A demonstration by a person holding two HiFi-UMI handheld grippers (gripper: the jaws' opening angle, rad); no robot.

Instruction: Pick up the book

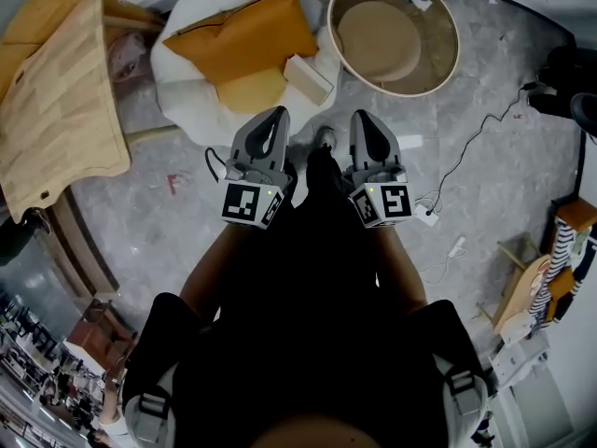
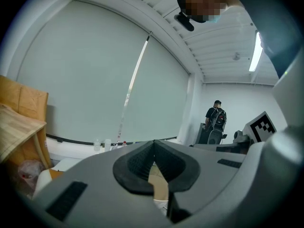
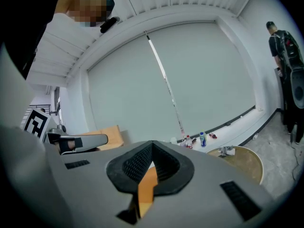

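The book [image 1: 308, 77], pale and closed, lies on a white round seat [image 1: 182, 87], touching an orange pillow [image 1: 247, 40]. It sits just ahead of both tongs. The left tongs [image 1: 277, 116] and right tongs [image 1: 360, 118] hover side by side above the floor [image 1: 177, 213], each pressed fully together, gripping nothing.

Book [image 1: 308, 79] on pouf [image 1: 182, 87] beside cushion [image 1: 244, 37], round table [image 1: 448, 63] to its right, draped chair [image 1: 56, 110] at left
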